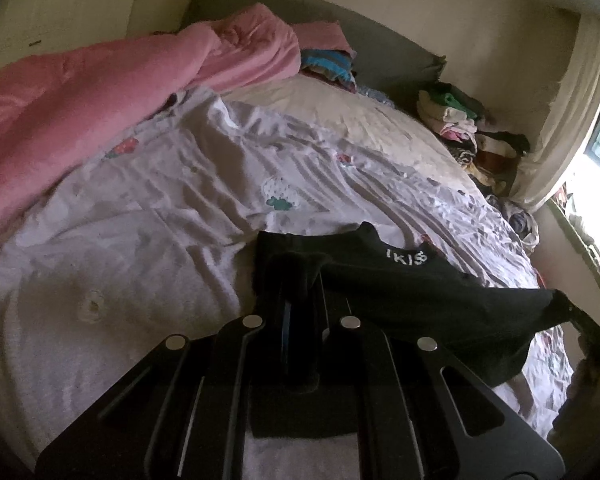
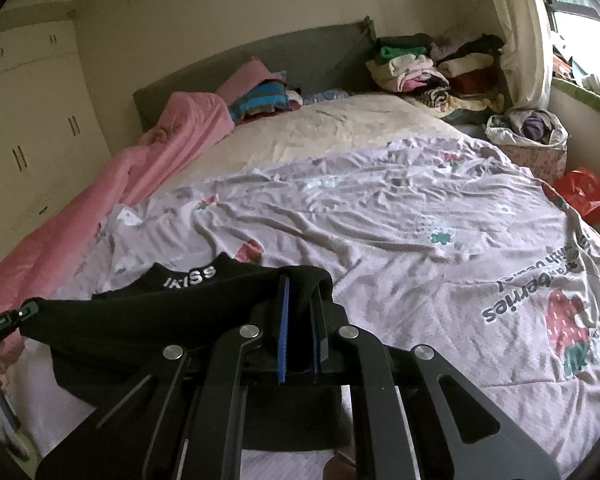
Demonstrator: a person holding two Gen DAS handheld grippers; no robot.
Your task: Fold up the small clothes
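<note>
Fingers of the left gripper [image 1: 300, 280] were clamped on one end of a black garment [image 1: 420, 292]; those of the right gripper [image 2: 300, 304] pinched the other end, blue pads [image 2: 283, 332] pressing the cloth. Held so, the piece hung stretched between two grippers just above the strawberry-print sheet [image 2: 420, 232], probably to spread it flat before folding. One black garment was in hand. Beyond lay one pink quilt [image 1: 80, 96] and two heaps of clothes: a striped heap [image 2: 264, 100] by the headboard [image 2: 300, 52], and a mixed pile [image 2: 432, 68] in the corner.
</note>
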